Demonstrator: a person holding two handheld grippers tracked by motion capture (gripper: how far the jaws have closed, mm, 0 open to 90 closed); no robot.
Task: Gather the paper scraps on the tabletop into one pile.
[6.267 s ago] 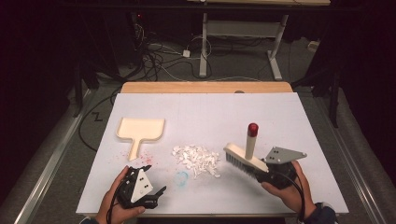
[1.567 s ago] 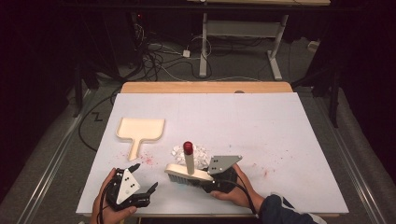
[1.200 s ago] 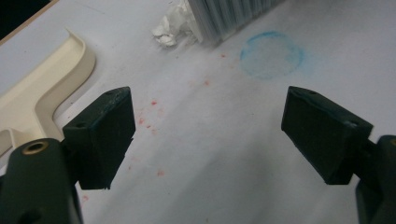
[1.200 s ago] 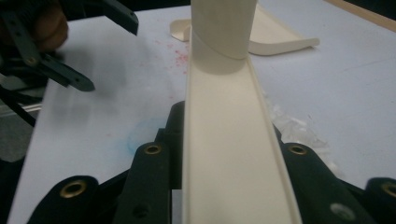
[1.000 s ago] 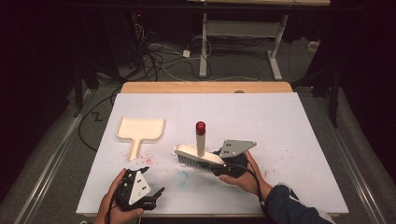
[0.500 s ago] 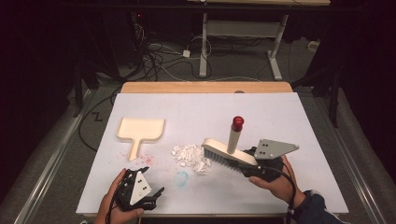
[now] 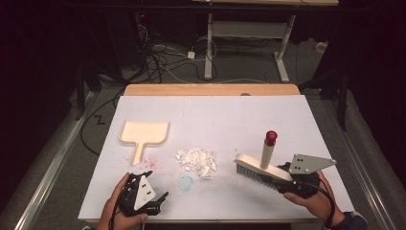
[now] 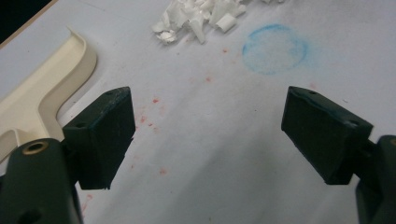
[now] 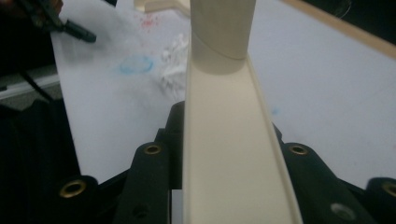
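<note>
- We see a white-covered surface (image 7: 215, 115) with a wooden far edge.
- On it lie a cream dustpan (image 7: 142, 135) and a pile of white scraps (image 7: 197, 162), well apart.
- A blue ring mark (image 7: 186, 182) and red specks (image 7: 152, 162) stain it.

On the table (image 7: 220, 115), scraps (image 7: 197, 161) lie between dustpan (image 7: 142, 134) and brush (image 7: 261, 168).

Dark room, grey floor (image 7: 52, 158), tangled cables (image 7: 163, 57) behind the table, white-legged desk frame (image 7: 249, 33) beyond

brush (image 9: 233, 154) bristles hidden, dustpan (image 8: 42, 93) cut off – left edge
</note>
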